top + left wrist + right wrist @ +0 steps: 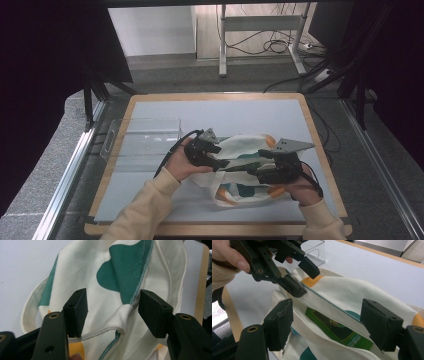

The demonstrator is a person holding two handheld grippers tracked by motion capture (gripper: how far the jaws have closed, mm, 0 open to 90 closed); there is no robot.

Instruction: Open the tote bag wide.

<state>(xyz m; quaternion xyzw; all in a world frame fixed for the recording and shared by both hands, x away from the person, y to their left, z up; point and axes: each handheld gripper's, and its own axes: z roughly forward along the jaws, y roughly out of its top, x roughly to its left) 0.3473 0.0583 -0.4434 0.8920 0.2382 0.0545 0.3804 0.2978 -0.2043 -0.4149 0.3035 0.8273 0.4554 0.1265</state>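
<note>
A cream cloth bag (243,170) with green and orange patches is lying crumpled on the near right part of the table, its mouth gaping open and showing a green printed item (335,330) sitting inside.

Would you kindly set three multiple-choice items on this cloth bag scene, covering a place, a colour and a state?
1. Where is the clear box?
A. left of the bag
B. on the bag
C. on the floor

2. What colour are the bag's large patches?
A. purple and pink
B. green and orange
C. black and silver

3. How stand the left gripper's jaws?
A. apart around the bag's rim
C. shut on the box
B. shut on nothing

Key: 1 A, high view shows it left; 2 B, both colours show on the cloth; 3 A, pads stand apart from the hem.
</note>
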